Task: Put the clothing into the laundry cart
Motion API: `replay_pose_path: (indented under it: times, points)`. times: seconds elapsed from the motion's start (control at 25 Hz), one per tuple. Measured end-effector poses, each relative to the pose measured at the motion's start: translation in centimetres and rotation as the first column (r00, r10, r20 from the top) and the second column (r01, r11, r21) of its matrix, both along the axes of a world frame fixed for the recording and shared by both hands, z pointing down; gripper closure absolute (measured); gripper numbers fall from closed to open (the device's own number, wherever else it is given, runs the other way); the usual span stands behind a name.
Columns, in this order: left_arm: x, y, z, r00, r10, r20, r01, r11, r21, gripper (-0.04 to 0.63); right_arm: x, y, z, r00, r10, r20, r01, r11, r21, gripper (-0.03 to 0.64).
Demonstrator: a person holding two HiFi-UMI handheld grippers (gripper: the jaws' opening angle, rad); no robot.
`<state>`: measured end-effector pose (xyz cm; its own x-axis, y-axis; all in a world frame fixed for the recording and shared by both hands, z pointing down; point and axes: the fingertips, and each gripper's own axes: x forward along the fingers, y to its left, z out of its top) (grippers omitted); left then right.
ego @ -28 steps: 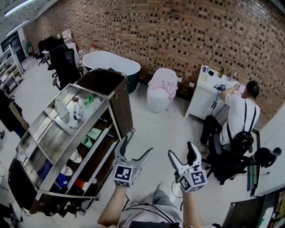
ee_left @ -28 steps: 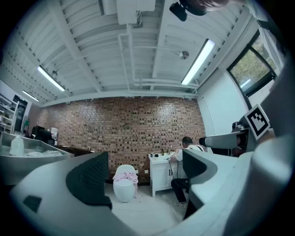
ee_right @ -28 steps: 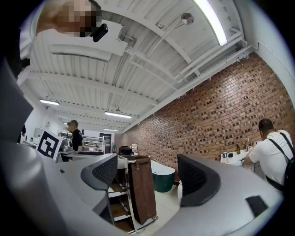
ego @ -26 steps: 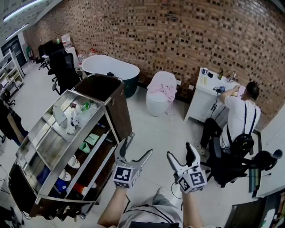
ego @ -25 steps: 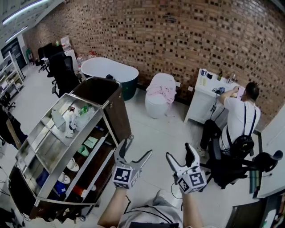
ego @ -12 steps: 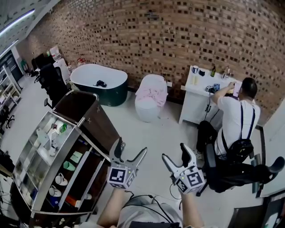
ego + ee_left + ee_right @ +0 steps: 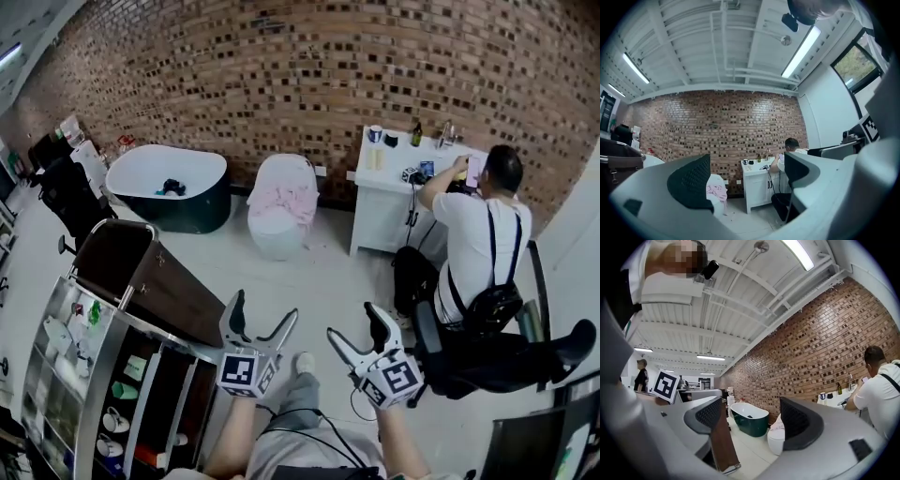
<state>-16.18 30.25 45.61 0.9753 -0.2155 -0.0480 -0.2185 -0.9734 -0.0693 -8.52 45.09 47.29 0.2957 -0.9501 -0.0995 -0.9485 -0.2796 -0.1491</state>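
A pink garment (image 7: 281, 199) lies draped over a white toilet against the brick wall; it also shows in the left gripper view as the pink garment (image 7: 716, 191). A dark garment (image 7: 172, 187) lies inside the bathtub (image 7: 150, 167). The laundry cart's brown bag (image 7: 131, 267) stands open at the left, and the brown bag (image 7: 723, 441) appears close by in the right gripper view. My left gripper (image 7: 262, 314) and right gripper (image 7: 354, 325) are held side by side over the floor, both open and empty, well short of the toilet.
A metal housekeeping trolley (image 7: 66, 375) with bottles and cups adjoins the cart. A person in a white shirt (image 7: 473, 234) sits at a white vanity (image 7: 384, 202) on the right, with a black office chair (image 7: 487, 361) near my right gripper. White floor tiles lie ahead.
The view has swung right and moved forward: the cart slid to the lower left, and the toilet and vanity came nearer the centre. Both grippers keep their open pose.
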Motion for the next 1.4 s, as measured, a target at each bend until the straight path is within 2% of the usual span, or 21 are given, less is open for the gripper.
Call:
replay_pose_path:
  times: [0.24,0.4,0.52,0.8,1.0,1.2,1.4]
  points:
    - [7.9,-4.1,0.5,0.998,0.065,0.009,-0.065,0.998,0.004,0.115,7.7,-3.6,0.9,0.997,0.072,0.014,-0.071,0.997,-0.022,0.21]
    - [12.6,-8.7,0.6,0.997,0.076,-0.01,-0.076,0.997,-0.015,0.115,12.0,-8.9,0.7,0.998,0.069,0.002,-0.069,0.997,-0.019,0.21]
    - [16.0,-13.5,0.4,0.997,0.073,-0.02,-0.073,0.997,-0.001,0.115,15.4,-13.5,-0.3,0.998,0.067,-0.02,-0.067,0.998,-0.016,0.21]
    - [22.6,-21.0,-1.1,0.992,0.115,-0.048,-0.116,0.993,-0.024,0.115,21.5,-21.8,-1.8,0.995,0.082,-0.051,-0.083,0.996,-0.013,0.211]
    - [25.6,-23.7,-1.9,0.989,0.131,-0.067,-0.13,0.991,0.017,0.115,25.2,-24.1,-1.2,0.991,0.119,-0.054,-0.121,0.992,-0.035,0.212]
    - [27.9,-27.5,-0.3,0.996,0.077,-0.043,-0.078,0.997,-0.019,0.115,29.2,-27.8,-1.0,0.995,0.086,-0.057,-0.087,0.996,-0.031,0.212]
    - [31.0,-32.0,1.5,1.0,-0.007,-0.021,0.007,1.0,-0.018,0.115,34.3,-33.4,0.7,1.0,0.02,-0.015,-0.021,0.999,-0.024,0.212]
